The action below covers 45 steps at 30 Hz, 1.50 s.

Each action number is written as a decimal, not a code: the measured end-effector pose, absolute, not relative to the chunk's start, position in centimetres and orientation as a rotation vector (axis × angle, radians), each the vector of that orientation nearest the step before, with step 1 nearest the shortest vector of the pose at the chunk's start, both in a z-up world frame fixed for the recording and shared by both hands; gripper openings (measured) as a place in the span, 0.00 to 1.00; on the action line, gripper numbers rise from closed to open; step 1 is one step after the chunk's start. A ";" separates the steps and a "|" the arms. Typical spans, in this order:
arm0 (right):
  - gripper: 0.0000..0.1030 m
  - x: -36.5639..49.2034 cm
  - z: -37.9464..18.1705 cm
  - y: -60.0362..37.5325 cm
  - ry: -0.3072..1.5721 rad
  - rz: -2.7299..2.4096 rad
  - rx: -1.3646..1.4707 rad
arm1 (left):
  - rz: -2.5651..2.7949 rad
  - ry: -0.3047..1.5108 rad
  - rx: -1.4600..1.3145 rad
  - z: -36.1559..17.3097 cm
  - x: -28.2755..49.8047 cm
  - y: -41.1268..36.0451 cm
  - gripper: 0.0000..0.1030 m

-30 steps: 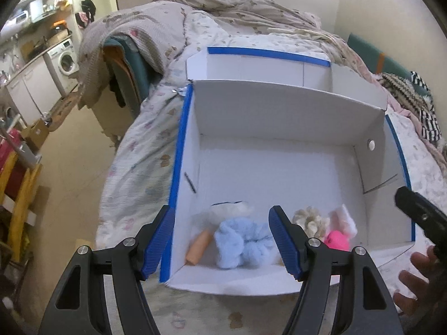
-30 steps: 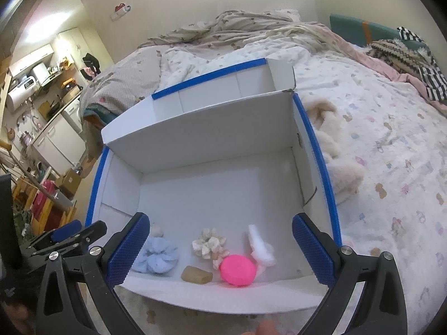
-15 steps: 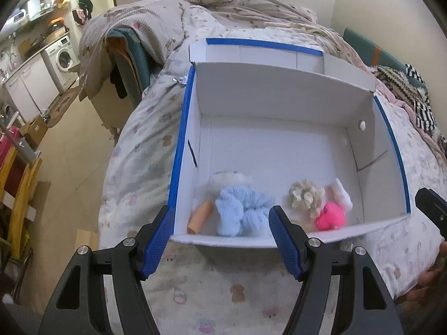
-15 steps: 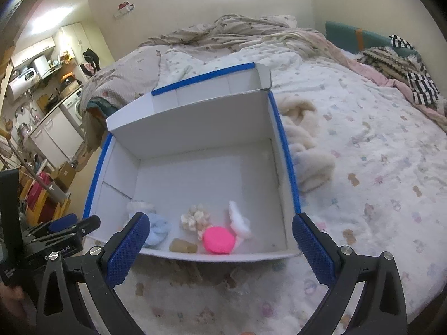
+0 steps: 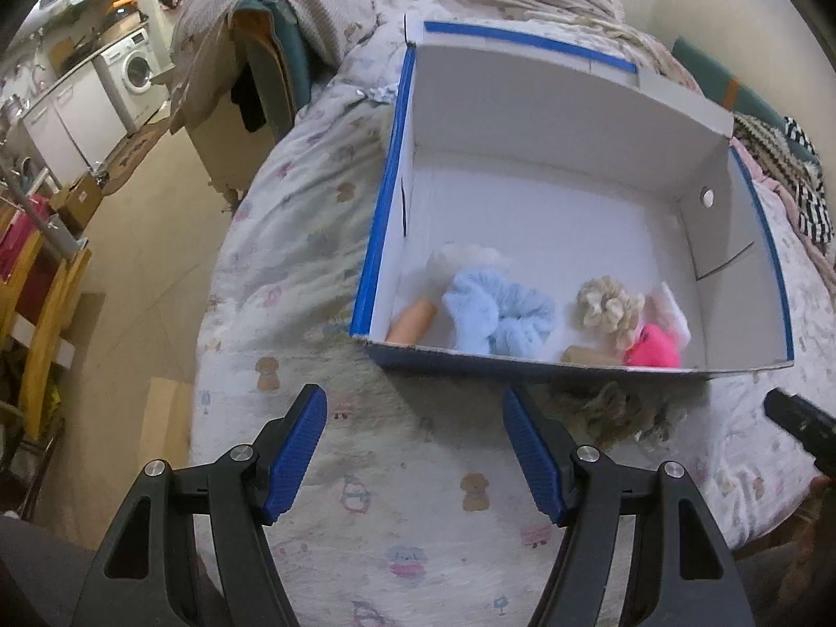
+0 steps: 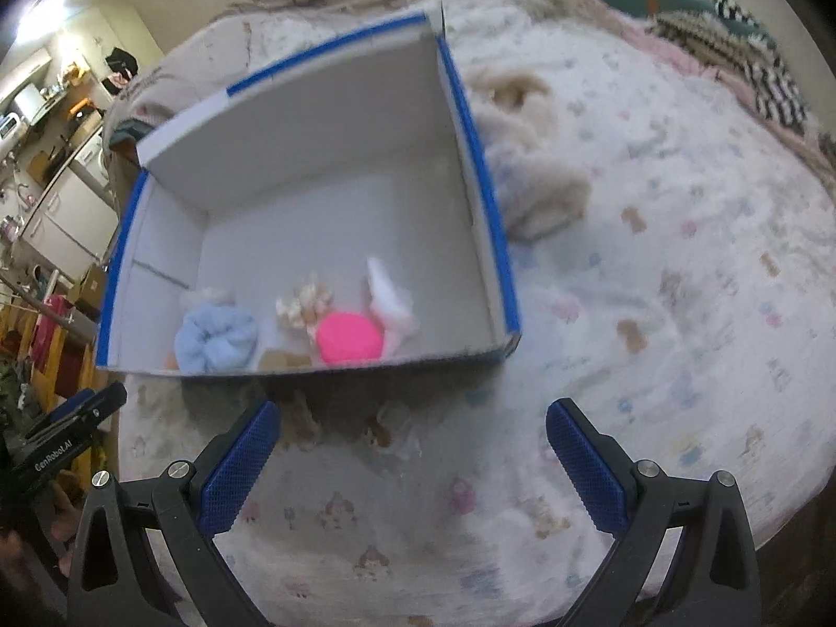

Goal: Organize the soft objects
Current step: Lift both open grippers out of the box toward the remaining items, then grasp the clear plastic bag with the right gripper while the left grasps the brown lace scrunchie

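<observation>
A white cardboard box (image 5: 548, 193) (image 6: 334, 157) with blue-taped rims lies on the bed. Along its near wall sit a light blue scrunchie (image 5: 496, 313) (image 6: 214, 337), a cream scrunchie (image 5: 608, 305) (image 6: 303, 303), a bright pink round piece (image 5: 653, 347) (image 6: 347, 337), a white fluffy piece (image 5: 671, 305) (image 6: 389, 295), an orange tube (image 5: 413, 321) and a tan piece (image 5: 588, 355) (image 6: 282, 360). A mottled beige soft thing (image 5: 616, 413) (image 6: 339, 423) lies on the sheet just before the box. My left gripper (image 5: 415, 444) and my right gripper (image 6: 413, 449) hang open and empty over the sheet, short of the box.
A cream fluffy cloth (image 6: 527, 167) lies on the bed right of the box. The bed's patterned sheet (image 5: 324, 240) drops off at left to a bare floor (image 5: 141, 256). A draped chair (image 5: 266, 68) stands by the bed. Striped fabric (image 6: 768, 83) lies far right.
Both grippers have drawn back from over the box's near wall toward the front of the bed and sunk a little; the box now sits farther off. The jaws kept the same spread.
</observation>
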State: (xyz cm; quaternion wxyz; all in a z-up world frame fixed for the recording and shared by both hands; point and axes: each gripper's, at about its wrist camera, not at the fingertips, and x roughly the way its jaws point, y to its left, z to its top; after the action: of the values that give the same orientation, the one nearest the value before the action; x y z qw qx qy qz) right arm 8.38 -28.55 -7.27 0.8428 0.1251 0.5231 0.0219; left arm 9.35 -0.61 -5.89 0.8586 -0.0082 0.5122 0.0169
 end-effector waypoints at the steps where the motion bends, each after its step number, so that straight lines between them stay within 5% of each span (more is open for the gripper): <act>1: 1.00 8.5 -8.1 -28.4 1.131 0.050 0.265 | 0.032 1.087 -0.021 -6.2 9.4 -0.6 0.65; 6: 1.00 9.6 -11.1 -27.5 1.236 0.038 0.242 | 0.003 1.120 -0.037 -7.4 9.6 -0.8 0.65; 9: 0.86 10.3 -11.9 -26.9 1.257 0.052 0.222 | -0.012 1.141 -0.053 -8.2 9.9 -1.2 0.65; 24: 0.86 12.9 -15.5 -23.9 1.351 0.089 0.094 | -0.128 1.193 0.015 -11.3 11.7 -6.3 0.65; 30: 0.66 13.0 -16.9 -21.8 1.387 0.115 0.005 | -0.133 1.205 0.004 -11.9 12.0 -6.3 0.65; 34: 0.42 12.8 -16.8 -21.1 1.367 0.131 -0.016 | -0.139 1.201 0.012 -12.1 12.2 -6.6 0.65; 45: 0.34 11.3 -15.2 -23.7 1.349 0.134 0.021 | -0.210 1.174 0.069 -11.9 11.7 -8.4 0.65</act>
State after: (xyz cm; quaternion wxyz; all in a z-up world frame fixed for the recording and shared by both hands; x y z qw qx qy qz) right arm 11.33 -23.71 -15.23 0.7790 0.0097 0.6239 0.0618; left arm 11.74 -8.41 -11.95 0.8267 0.0327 0.5529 -0.0989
